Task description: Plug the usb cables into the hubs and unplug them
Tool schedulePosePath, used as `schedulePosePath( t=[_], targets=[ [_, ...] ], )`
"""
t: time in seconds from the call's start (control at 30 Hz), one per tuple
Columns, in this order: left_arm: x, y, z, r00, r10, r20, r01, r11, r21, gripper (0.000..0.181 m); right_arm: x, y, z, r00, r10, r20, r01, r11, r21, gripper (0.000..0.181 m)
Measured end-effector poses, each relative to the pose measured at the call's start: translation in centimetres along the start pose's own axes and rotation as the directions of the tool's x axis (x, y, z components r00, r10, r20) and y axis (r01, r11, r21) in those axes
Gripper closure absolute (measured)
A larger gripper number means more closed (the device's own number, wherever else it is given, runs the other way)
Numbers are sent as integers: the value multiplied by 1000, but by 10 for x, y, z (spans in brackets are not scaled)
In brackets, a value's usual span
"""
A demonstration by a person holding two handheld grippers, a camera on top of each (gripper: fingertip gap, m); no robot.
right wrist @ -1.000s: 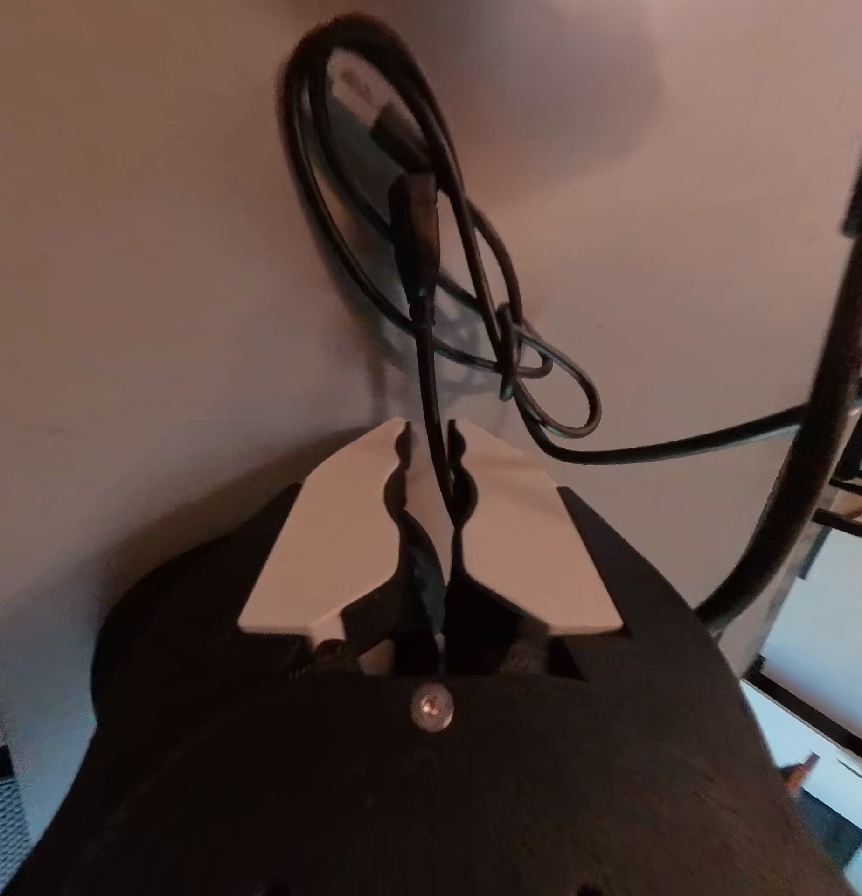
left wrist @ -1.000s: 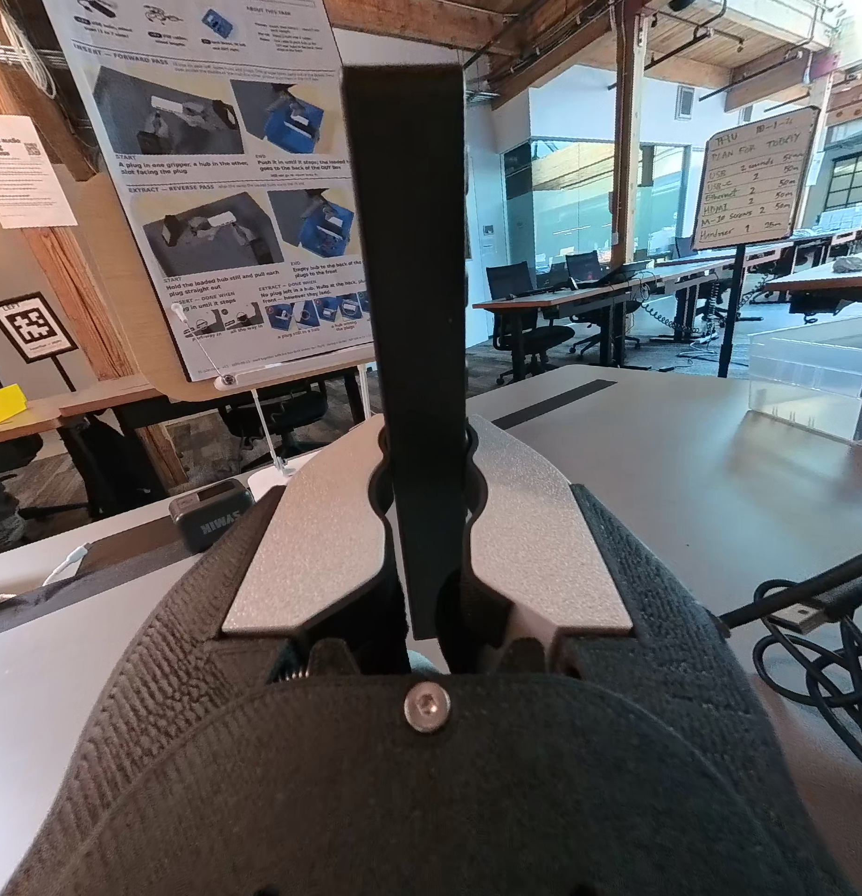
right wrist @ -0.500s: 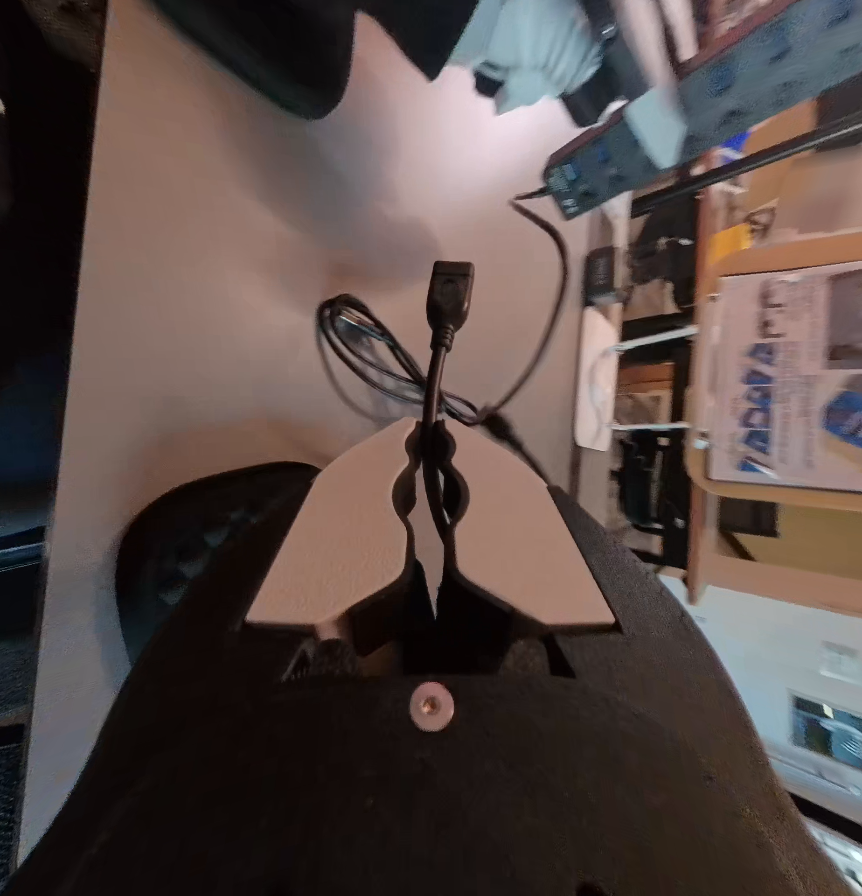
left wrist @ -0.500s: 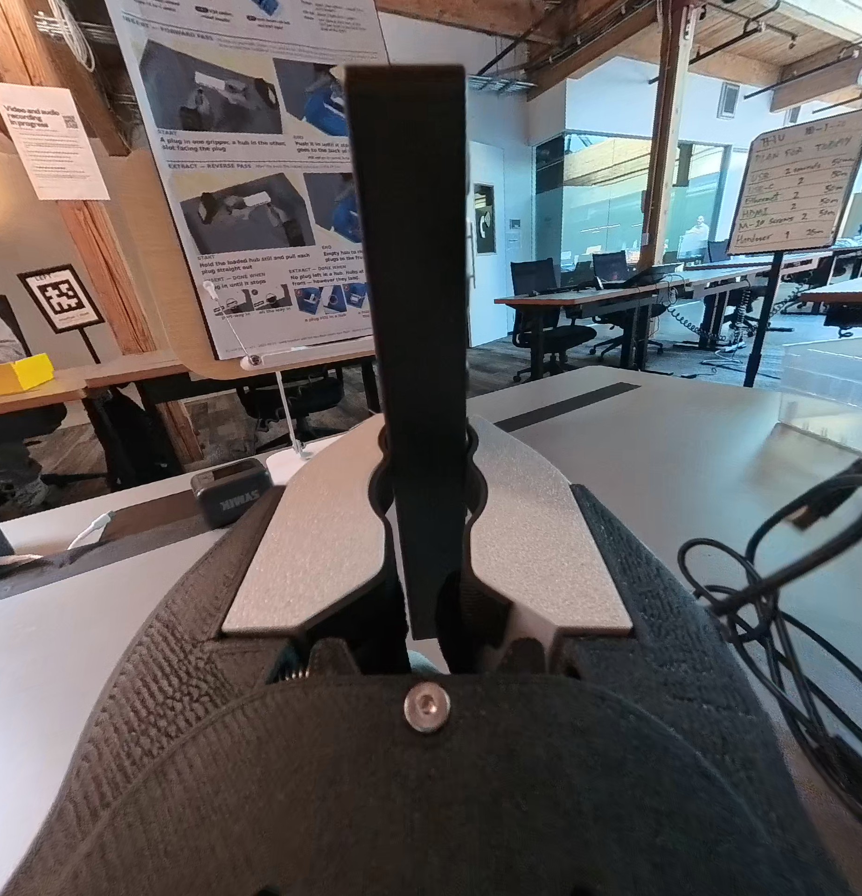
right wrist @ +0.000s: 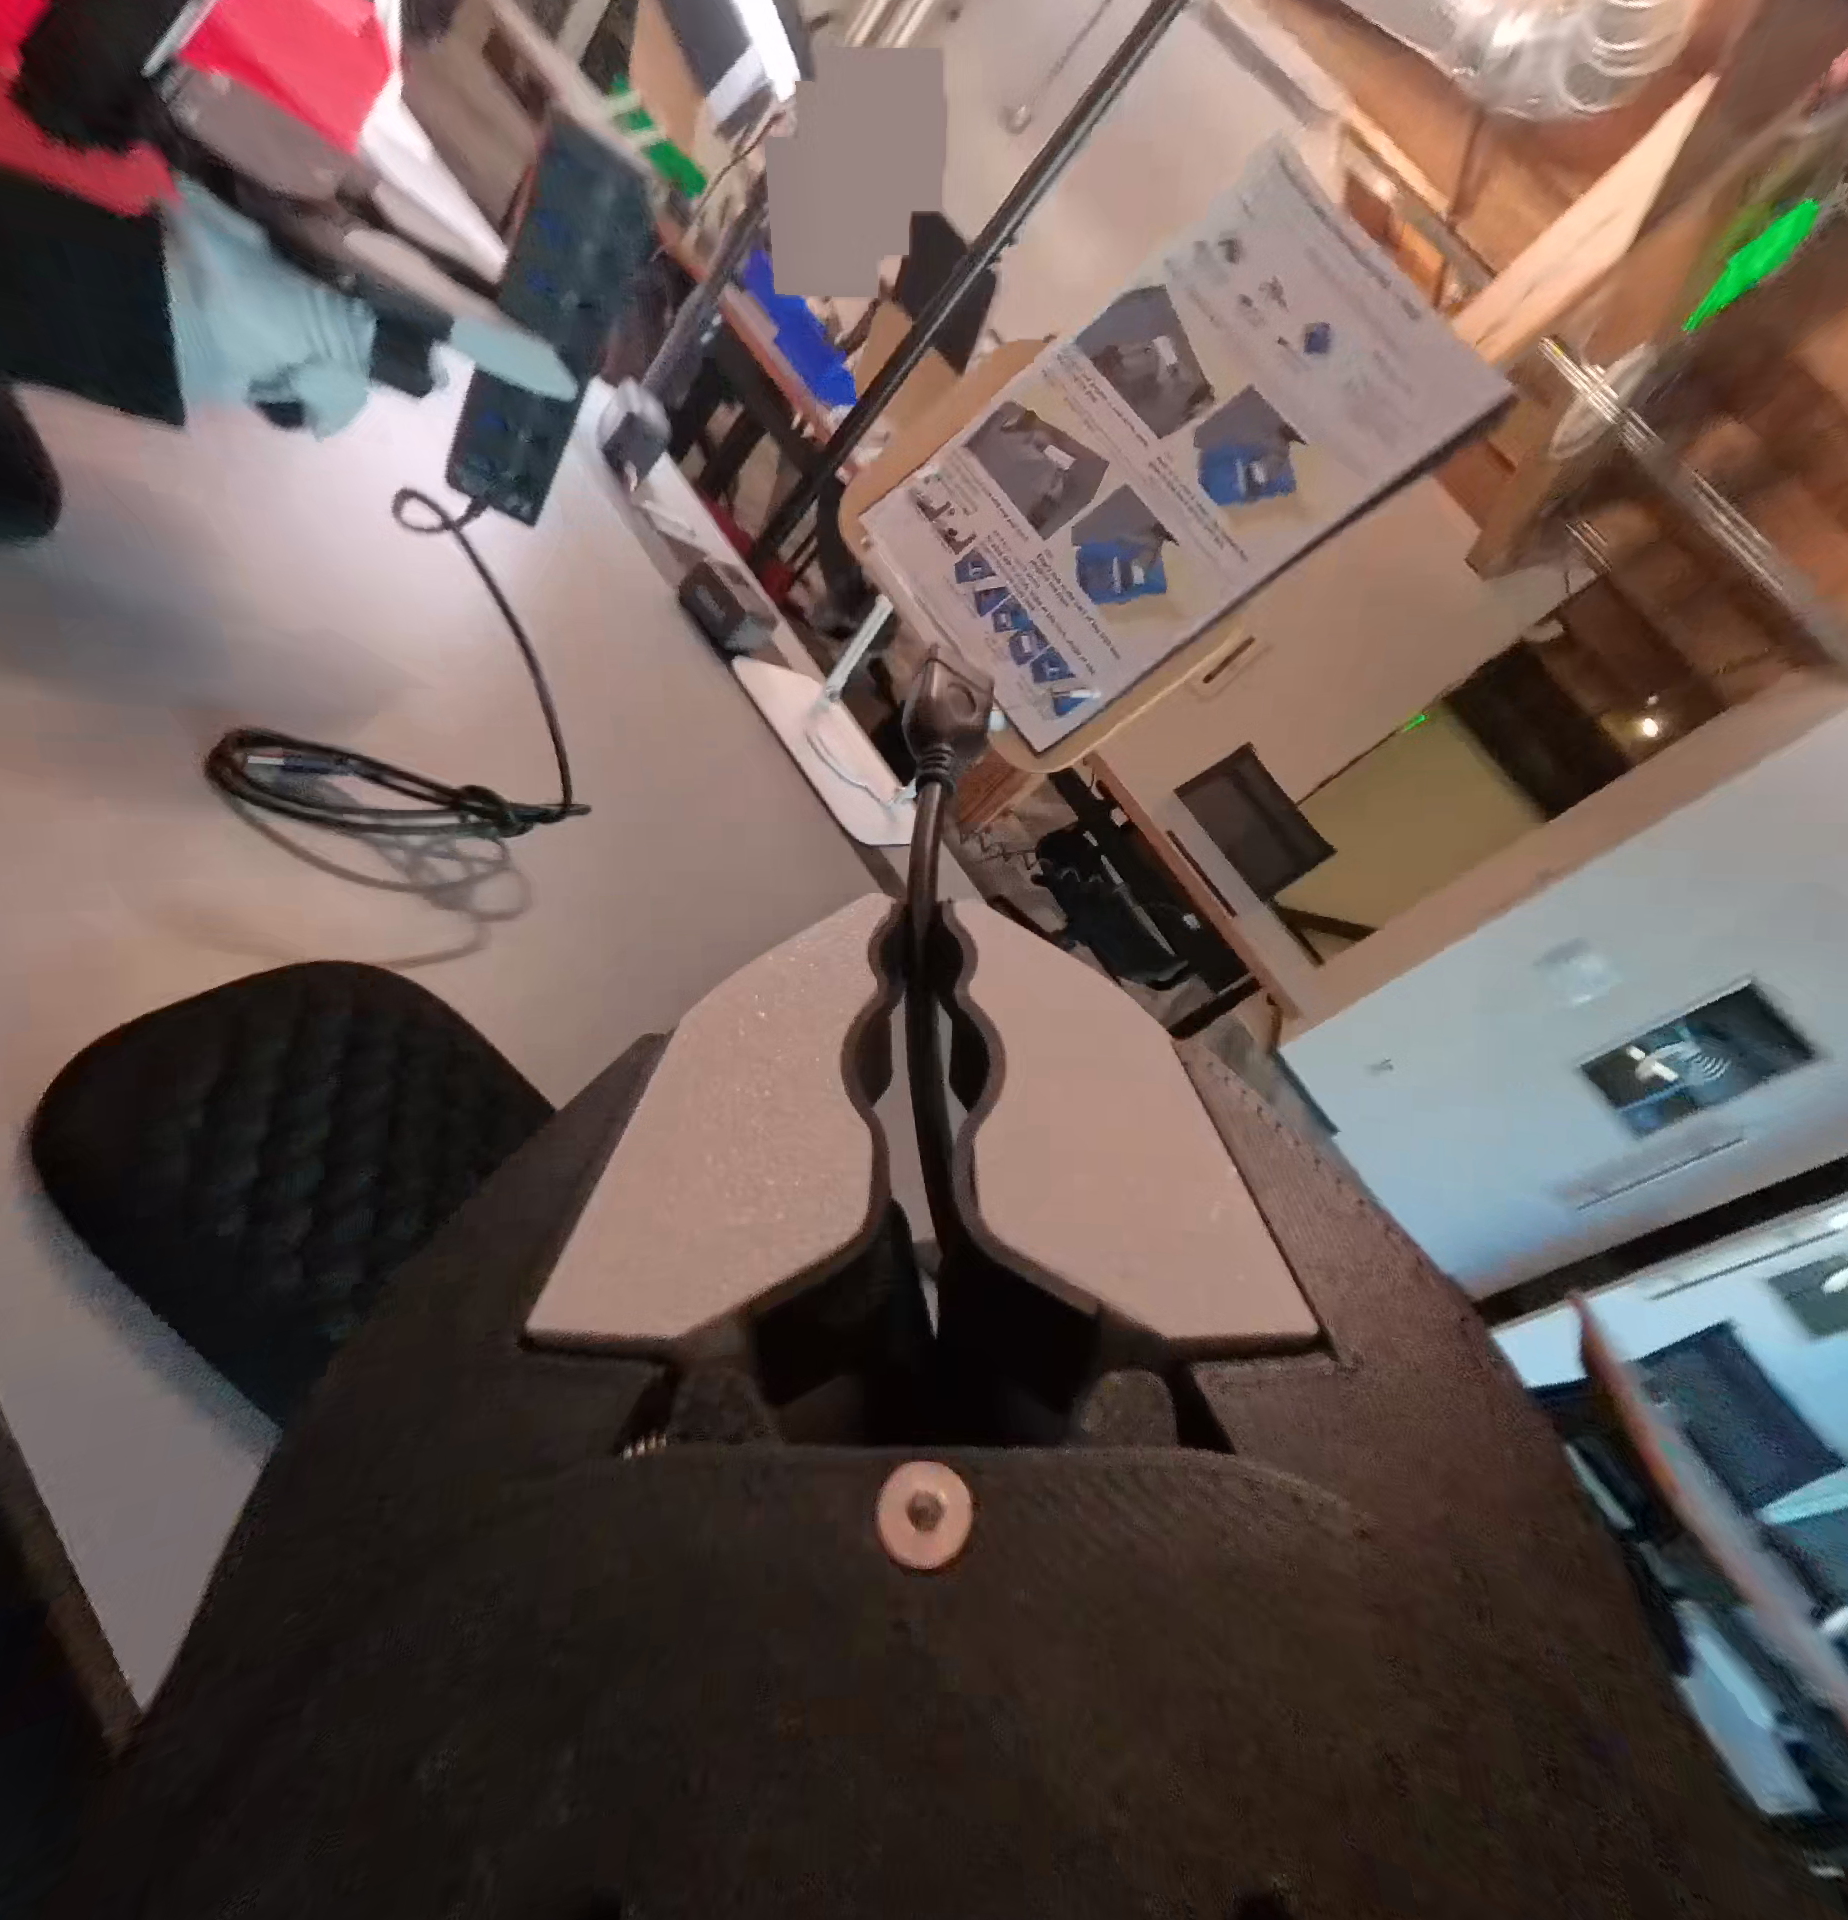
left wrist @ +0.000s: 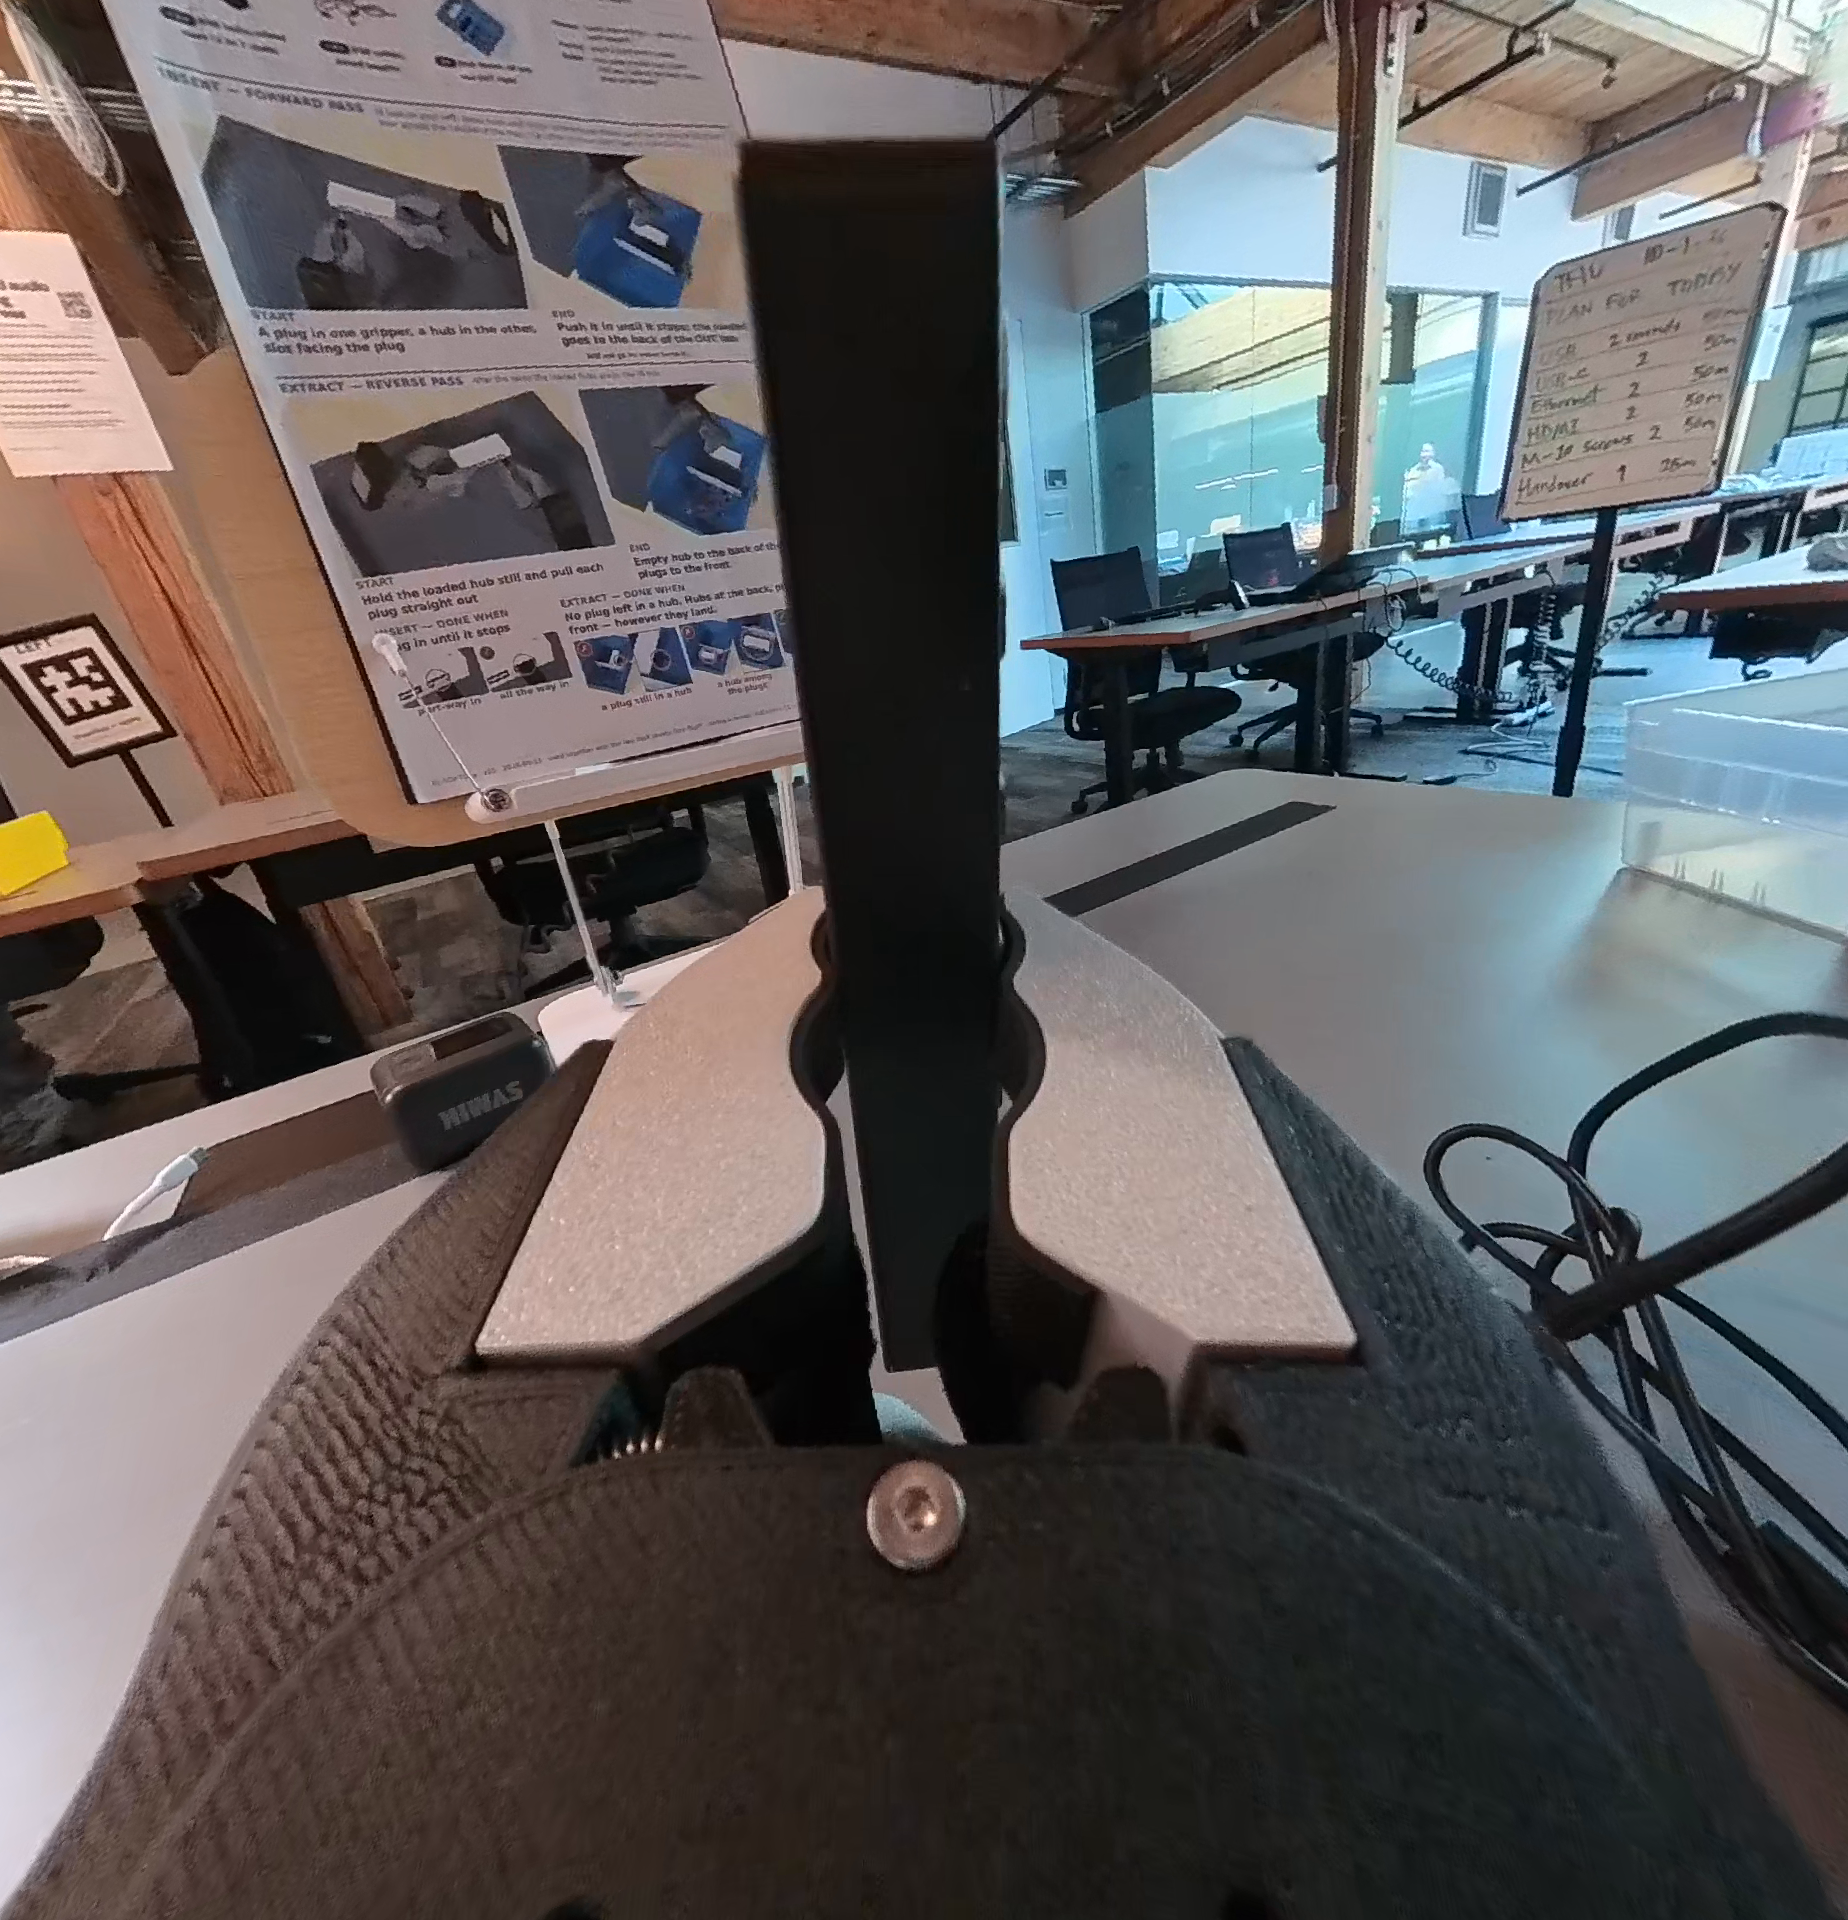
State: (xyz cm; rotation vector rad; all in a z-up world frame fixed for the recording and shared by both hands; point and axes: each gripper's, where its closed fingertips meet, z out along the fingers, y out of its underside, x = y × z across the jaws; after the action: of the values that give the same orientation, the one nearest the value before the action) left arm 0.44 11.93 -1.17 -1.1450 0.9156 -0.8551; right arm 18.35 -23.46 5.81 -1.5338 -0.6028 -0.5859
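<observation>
My left gripper (left wrist: pixel 912 935) is shut on a long flat black USB hub (left wrist: pixel 878 499) that stands upright between its fingers, seen edge-on. My right gripper (right wrist: pixel 918 914) is shut on a thin black USB cable (right wrist: pixel 925 862); the cable's plug (right wrist: pixel 946 707) sticks out ahead of the fingertips, lifted above the table. A second black hub (right wrist: pixel 504 442) lies far off on the table, with its cord running to a coiled black cable (right wrist: pixel 369 790). In the left wrist view a tangle of black cable (left wrist: pixel 1626 1236) lies on the table at the right.
The grey table (left wrist: pixel 1471 935) has a dark strip near its far edge. A small dark box (left wrist: pixel 463 1070) sits at the back left. An instruction poster on a stand (left wrist: pixel 484 416) rises behind the table. A clear plastic bin (left wrist: pixel 1751 790) stands at the far right. There is about 40 cm between the tips of the two grippers.
My right gripper has lifted and swung upward from facing the table, carrying the cable so its plug now points out across the room. The left gripper with its hub has barely moved.
</observation>
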Motion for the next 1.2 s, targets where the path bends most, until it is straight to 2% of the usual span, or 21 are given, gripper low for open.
schedulePosePath(
  t=[0.13,0.27,0.4,0.47,0.53,0.6,0.67,0.8,0.9,1.0,1.03,1.1,1.2],
  targets=[
    [4,2,1,999,31,-6,-31,999,-11,156,31,51,-29,977,201,-68,-199,979,42,176],
    [6,5,2,999,53,-11,-53,998,-24,156,48,103,-50,938,309,-161,-310,950,14,176],
    [6,7,3,999,51,-13,-52,998,-30,156,49,124,-62,924,331,-191,-337,941,-1,176],
    [6,7,3,999,51,-13,-52,998,-29,156,40,148,-63,917,357,-177,-382,916,-128,177],
    [6,7,3,999,52,-13,-53,998,-32,156,29,188,-66,913,352,-207,-405,843,-354,176],
    [6,7,3,998,54,-13,-55,998,-31,156,17,228,-76,905,346,-246,-424,698,-577,176],
    [7,7,3,998,62,-12,-62,998,-30,156,4,251,-81,909,346,-233,-402,571,-716,176],
    [8,7,3,998,64,-20,-64,997,-31,156,-13,245,-59,896,418,-151,-382,550,-743,176],
    [12,8,4,997,69,-35,-71,997,-35,156,-45,252,-53,820,563,-106,-391,415,-822,175],
    [14,7,4,995,91,-42,-92,995,-35,156,-48,263,-48,780,600,-178,-434,313,-845,172],
    [15,7,4,994,99,-44,-100,994,-34,156,-46,265,-48,778,595,-201,-444,294,-847,162],
    [17,6,4,993,103,-54,-104,994,-30,156,-39,262,-47,787,576,-222,-459,307,-833,148],
    [19,7,5,993,99,-67,-102,994,-31,156,-17,246,-42,822,514,-245,-489,418,-765,140]
  ],
)
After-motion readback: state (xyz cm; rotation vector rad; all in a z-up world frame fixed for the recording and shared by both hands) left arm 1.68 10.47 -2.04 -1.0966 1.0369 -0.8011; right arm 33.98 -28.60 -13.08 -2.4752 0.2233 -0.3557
